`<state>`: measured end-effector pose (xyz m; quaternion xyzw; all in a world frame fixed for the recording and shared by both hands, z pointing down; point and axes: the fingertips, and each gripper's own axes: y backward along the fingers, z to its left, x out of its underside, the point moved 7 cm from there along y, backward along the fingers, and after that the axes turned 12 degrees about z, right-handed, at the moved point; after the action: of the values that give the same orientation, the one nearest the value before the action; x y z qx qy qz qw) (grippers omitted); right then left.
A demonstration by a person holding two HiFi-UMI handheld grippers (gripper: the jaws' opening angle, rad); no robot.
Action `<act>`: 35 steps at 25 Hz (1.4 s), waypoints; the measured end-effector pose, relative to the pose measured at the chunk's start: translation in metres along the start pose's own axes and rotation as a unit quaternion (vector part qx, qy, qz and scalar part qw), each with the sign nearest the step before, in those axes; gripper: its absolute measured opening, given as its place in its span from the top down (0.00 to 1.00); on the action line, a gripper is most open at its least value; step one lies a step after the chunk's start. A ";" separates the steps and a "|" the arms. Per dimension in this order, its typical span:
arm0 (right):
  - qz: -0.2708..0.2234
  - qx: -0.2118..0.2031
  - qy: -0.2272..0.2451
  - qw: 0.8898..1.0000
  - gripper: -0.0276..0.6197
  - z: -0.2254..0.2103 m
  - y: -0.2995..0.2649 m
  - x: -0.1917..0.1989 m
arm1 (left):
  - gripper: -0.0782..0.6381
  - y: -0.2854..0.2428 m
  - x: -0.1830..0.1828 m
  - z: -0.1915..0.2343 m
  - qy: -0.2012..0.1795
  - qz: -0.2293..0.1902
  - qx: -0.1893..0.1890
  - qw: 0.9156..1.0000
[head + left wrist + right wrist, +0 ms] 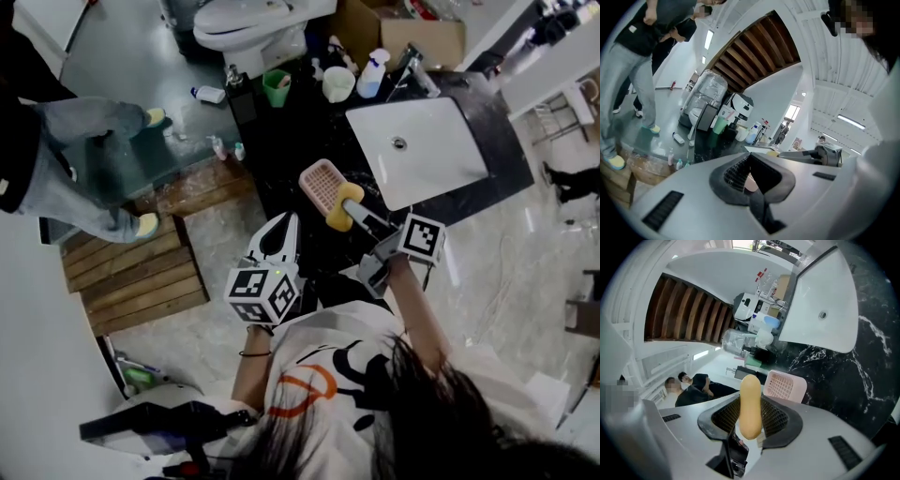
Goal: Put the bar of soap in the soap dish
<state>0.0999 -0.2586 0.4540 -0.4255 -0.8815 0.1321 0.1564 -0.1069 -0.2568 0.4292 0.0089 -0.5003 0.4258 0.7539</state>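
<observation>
A yellow bar of soap (341,208) stands on end between the jaws of my right gripper (352,215), which is shut on it. In the right gripper view the soap (751,405) rises upright from the pads. The pink slotted soap dish (321,182) lies on the black marble counter just beyond the soap; in the right gripper view the dish (785,385) sits a little right of it. My left gripper (281,228) hangs lower left over the counter's front edge, jaws slightly apart and holding nothing (754,176).
A white sink basin (417,150) lies right of the dish. At the counter's back stand a green cup (277,86), a white cup (338,82), a spray bottle (372,73) and a dark dispenser (240,94). A person in jeans (75,159) stands at left by a wooden pallet (141,272).
</observation>
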 end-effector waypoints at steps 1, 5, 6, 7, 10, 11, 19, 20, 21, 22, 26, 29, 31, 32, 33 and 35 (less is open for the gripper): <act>0.005 0.005 0.001 1.000 0.73 -0.001 -0.001 -0.004 | 0.89 -0.001 0.000 0.001 0.004 -0.001 -0.004 1.000; 0.029 0.020 0.014 0.999 0.73 -0.004 -0.009 -0.022 | 0.89 -0.005 -0.001 0.002 0.018 -0.007 -0.020 1.000; 0.036 0.024 0.019 0.999 0.73 -0.004 -0.011 -0.026 | 0.89 -0.006 -0.002 0.002 0.020 -0.009 -0.023 0.999; 0.042 0.028 0.023 0.998 0.73 -0.005 -0.013 -0.031 | 0.89 -0.007 -0.002 0.002 0.022 -0.011 -0.026 0.999; 0.062 0.035 0.031 0.997 0.73 -0.008 -0.019 -0.044 | 0.89 -0.011 -0.003 0.003 0.030 -0.016 -0.035 0.999; 0.069 0.036 0.034 0.996 0.73 -0.010 -0.022 -0.048 | 0.89 -0.013 -0.003 0.004 0.032 -0.016 -0.039 0.999; 0.119 0.052 0.059 0.990 0.73 -0.018 -0.037 -0.067 | 0.89 -0.021 -0.002 0.003 0.042 -0.018 -0.059 0.997; 0.127 0.055 0.063 0.988 0.73 -0.019 -0.039 -0.068 | 0.89 -0.022 -0.002 0.002 0.042 -0.019 -0.061 0.997; 0.134 0.058 0.069 0.987 0.73 -0.020 -0.041 -0.069 | 0.89 -0.022 -0.002 0.002 0.042 -0.019 -0.063 0.997; 0.142 0.059 0.076 0.985 0.73 -0.021 -0.043 -0.069 | 0.89 -0.022 -0.002 0.001 0.043 -0.019 -0.065 0.997; 0.178 0.057 0.108 0.976 0.73 -0.020 -0.053 -0.070 | 0.89 -0.021 -0.002 0.001 0.043 -0.021 -0.073 0.996; 0.207 0.057 0.144 0.966 0.73 -0.020 -0.060 -0.070 | 0.89 -0.021 -0.002 0.002 0.045 -0.023 -0.079 0.996; 0.223 0.061 0.168 0.958 0.73 -0.019 -0.064 -0.070 | 0.89 -0.021 -0.003 0.002 0.045 -0.025 -0.082 0.995; 0.229 0.065 0.177 0.955 0.73 -0.018 -0.065 -0.070 | 0.89 -0.021 -0.003 0.002 0.045 -0.025 -0.082 0.995; 0.235 0.068 0.184 0.952 0.73 -0.017 -0.066 -0.069 | 0.89 -0.021 -0.004 0.002 0.046 -0.026 -0.083 0.995; 0.246 0.074 0.194 0.947 0.73 -0.017 -0.069 -0.069 | 0.89 -0.021 -0.004 0.002 0.046 -0.027 -0.083 0.995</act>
<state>0.0986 -0.3527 0.4836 -0.6335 -0.6901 0.1461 0.3180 -0.0947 -0.2734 0.4360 -0.0602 -0.4984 0.3623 0.7854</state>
